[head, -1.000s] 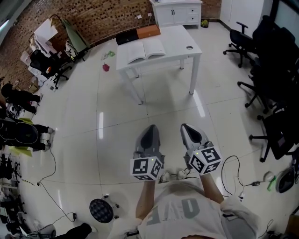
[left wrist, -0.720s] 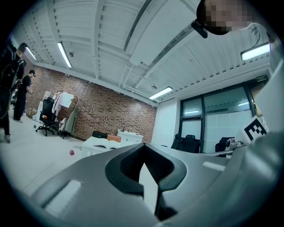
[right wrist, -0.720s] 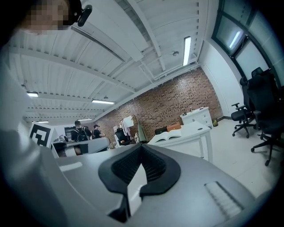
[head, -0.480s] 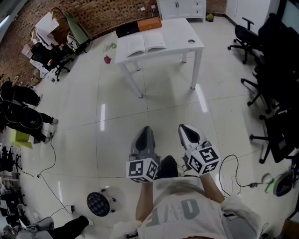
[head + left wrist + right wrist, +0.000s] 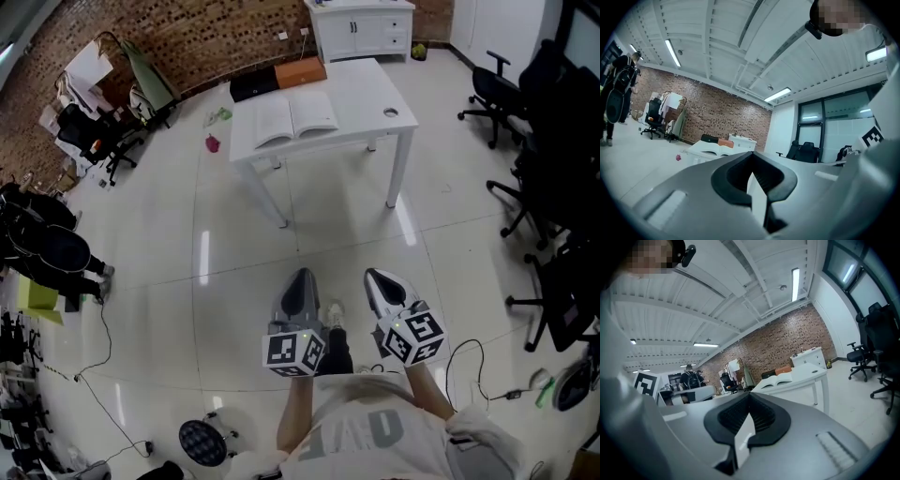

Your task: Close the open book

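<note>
An open book (image 5: 295,115) lies flat, pages up, on a white table (image 5: 361,89) far ahead across the floor. My left gripper (image 5: 300,283) and right gripper (image 5: 382,281) hang side by side low in the head view, well short of the table, both pointing at it. Each is shut with nothing between its jaws. In the left gripper view the book (image 5: 718,148) shows small beyond the left gripper (image 5: 751,158). In the right gripper view the book (image 5: 780,378) lies on the table (image 5: 808,376), right of the right gripper (image 5: 749,397).
A black case (image 5: 253,82) and an orange box (image 5: 300,70) sit at the table's far edge. A white cabinet (image 5: 361,28) stands behind. Office chairs (image 5: 497,89) line the right side; chairs and clutter (image 5: 89,131) fill the left. Cables (image 5: 98,328) trail on the floor.
The person has stepped forward: the table and book sit a little nearer and lower in the head view. Both grippers have moved with the step and stay shut.
</note>
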Demonstrator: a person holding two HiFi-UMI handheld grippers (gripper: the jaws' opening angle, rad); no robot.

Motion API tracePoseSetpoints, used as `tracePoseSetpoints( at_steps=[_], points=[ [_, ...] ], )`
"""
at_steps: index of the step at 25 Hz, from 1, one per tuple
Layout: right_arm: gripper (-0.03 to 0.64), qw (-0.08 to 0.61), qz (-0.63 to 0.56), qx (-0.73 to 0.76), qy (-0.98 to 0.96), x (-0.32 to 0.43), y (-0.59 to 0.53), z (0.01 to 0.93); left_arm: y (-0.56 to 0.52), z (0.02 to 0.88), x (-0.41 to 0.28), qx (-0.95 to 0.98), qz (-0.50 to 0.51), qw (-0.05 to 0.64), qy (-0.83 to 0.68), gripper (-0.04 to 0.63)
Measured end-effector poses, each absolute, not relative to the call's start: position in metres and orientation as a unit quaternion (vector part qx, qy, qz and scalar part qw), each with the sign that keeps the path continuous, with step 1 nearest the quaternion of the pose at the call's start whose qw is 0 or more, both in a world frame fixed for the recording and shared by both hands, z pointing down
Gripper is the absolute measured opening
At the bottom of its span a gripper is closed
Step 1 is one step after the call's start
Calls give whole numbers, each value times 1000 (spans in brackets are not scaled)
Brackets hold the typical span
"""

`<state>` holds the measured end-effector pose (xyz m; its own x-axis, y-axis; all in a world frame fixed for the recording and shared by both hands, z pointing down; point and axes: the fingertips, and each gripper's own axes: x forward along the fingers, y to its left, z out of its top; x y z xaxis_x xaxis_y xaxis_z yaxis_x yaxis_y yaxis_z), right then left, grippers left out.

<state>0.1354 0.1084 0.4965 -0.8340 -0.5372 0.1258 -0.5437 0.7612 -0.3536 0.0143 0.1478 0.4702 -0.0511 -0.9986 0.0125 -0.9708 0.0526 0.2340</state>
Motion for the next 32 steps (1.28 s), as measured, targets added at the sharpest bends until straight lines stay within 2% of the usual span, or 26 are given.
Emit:
tracePoseSetpoints(
  at_steps=[12, 22, 32],
  points=[
    [5, -11, 170, 302, -938, -22, -49, 459, -8, 437, -137, 709, -116, 66, -692, 18],
    [5, -2, 178, 288, -941, -80, -160, 467, -118, 434, -191, 688, -145, 88, -705, 18],
    [5, -18, 151, 230, -961, -146, -289, 443, -260, 406, -235, 686, -133, 43, -714, 18]
  ],
)
